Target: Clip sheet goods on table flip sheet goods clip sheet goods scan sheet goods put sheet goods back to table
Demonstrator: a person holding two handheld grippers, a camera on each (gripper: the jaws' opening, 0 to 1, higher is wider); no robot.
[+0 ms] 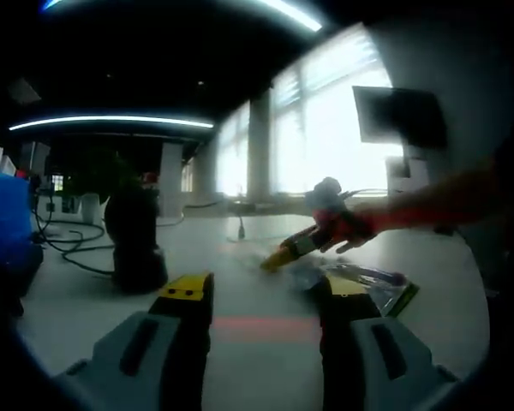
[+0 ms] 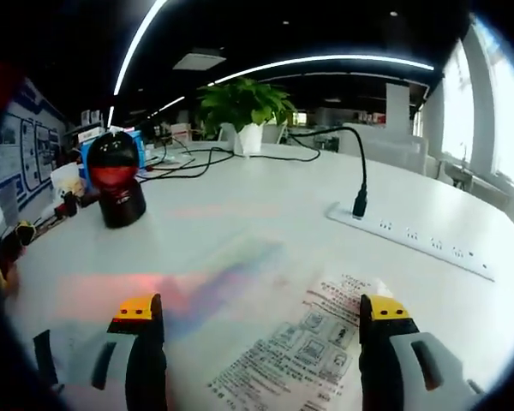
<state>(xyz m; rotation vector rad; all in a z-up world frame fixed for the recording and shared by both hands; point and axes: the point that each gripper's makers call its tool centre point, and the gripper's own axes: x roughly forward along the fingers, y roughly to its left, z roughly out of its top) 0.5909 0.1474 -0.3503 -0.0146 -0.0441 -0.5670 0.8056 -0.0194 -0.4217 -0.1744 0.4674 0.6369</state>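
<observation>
1. In the right gripper view, the right gripper (image 2: 261, 321) shows its two yellow-tipped jaws spread wide, pinching nothing, low over a white table (image 2: 265, 214).
2. A flat printed sheet packet (image 2: 304, 347) lies on the table between and just ahead of those jaws. It is the thing we mean to clip.
3. The packet's long axis seems to run on a slant, from the near left toward the far right of this view. Its printed face is up, and its far corner points toward a white power strip (image 2: 411, 235).
4. A black and red scanner (image 2: 116, 184) stands well apart at the far left, beside a potted plant (image 2: 244, 107) farther back.
5. In the left gripper view, the left gripper (image 1: 261, 300) also has its jaws spread and empty. Beyond them, the other gripper reaches in from the right over a blurred wrapper on the table.
6. To clip well, we judge the jaws should come down flat over one short edge, square to the long axis, and close on it gently so the thin packet does not slide or crumple.
</observation>
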